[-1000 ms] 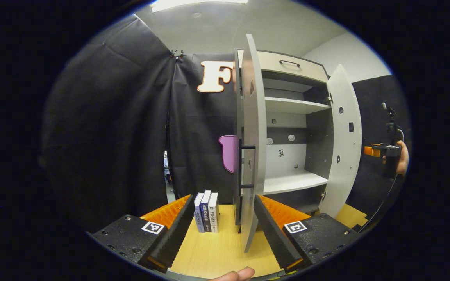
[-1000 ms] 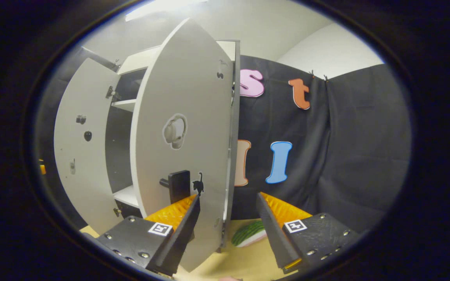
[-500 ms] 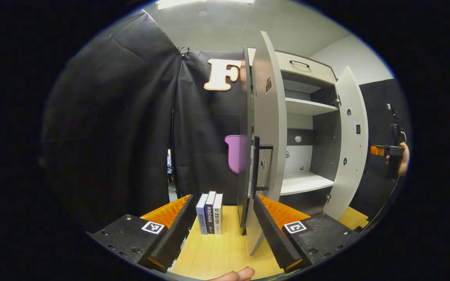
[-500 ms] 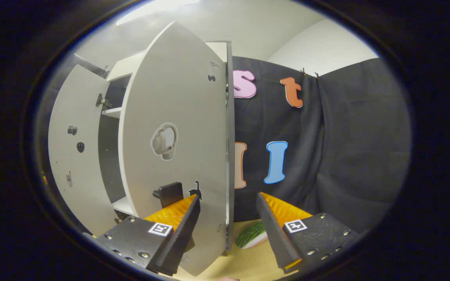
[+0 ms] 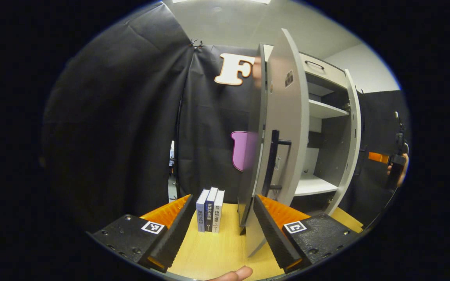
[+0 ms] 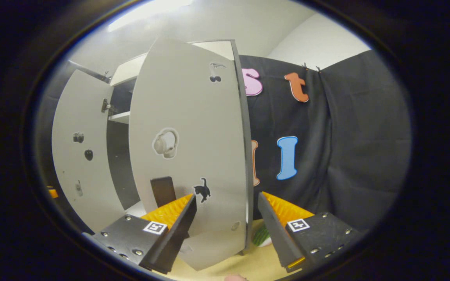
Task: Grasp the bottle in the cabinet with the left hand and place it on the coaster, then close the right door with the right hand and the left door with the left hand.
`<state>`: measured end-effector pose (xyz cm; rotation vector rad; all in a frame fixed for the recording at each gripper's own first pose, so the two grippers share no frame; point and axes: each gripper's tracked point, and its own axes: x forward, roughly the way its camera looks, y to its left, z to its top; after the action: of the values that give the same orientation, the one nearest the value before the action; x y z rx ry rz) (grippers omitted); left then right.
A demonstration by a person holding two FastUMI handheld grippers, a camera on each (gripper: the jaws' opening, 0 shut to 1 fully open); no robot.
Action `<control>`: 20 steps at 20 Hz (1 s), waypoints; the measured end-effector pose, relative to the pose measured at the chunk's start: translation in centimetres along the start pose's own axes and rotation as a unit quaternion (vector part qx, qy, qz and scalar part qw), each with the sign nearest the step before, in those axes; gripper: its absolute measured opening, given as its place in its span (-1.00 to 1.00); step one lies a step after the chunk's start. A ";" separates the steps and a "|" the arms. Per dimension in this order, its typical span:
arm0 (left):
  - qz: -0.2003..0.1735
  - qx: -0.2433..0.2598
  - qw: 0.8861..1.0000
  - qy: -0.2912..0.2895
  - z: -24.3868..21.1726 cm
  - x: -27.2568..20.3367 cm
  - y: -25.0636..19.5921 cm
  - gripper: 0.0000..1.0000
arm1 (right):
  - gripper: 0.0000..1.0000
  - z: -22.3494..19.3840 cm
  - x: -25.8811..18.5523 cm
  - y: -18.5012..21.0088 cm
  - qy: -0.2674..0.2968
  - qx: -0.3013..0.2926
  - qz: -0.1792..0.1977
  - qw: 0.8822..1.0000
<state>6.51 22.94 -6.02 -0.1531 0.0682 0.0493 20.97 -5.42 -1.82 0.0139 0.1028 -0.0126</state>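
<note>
Standing: cabinet point(image 5: 326, 117) on the wooden bench point(image 5: 217, 249), both doors ajar.
Left gripper point(image 5: 221, 230): fingers spread, pinching nothing, low over the bench in front of the left door's edge.
Left door point(image 5: 283, 144): partly swung, dark bar handle point(image 5: 274, 160) on its face; its lower edge sits just beside the left gripper's right finger.
Right gripper point(image 6: 227, 230): fingers spread, empty, at the right door's lower edge.
Right door point(image 6: 190, 156): partly swung, stickers on its face, a dark handle point(image 6: 162, 191) low down.
Books point(image 5: 210, 210): three upright on the bench, left of the cabinet.
Shelves point(image 5: 315, 185): pale, bare where visible.
Bottle, coaster: cannot tell where.
Green striped object point(image 6: 262, 236): on the bench beyond the right door.
</note>
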 end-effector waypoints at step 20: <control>-0.004 0.016 1.000 0.014 2.0 10.2 -2.8 0.75 | 0.93 -6.1 -19.0 -1.7 0.044 -0.011 0.001 0.999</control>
<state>16.98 20.92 -4.37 -0.1220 0.0964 0.0385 1.39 -6.80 -5.99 -0.0077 0.1916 -0.0085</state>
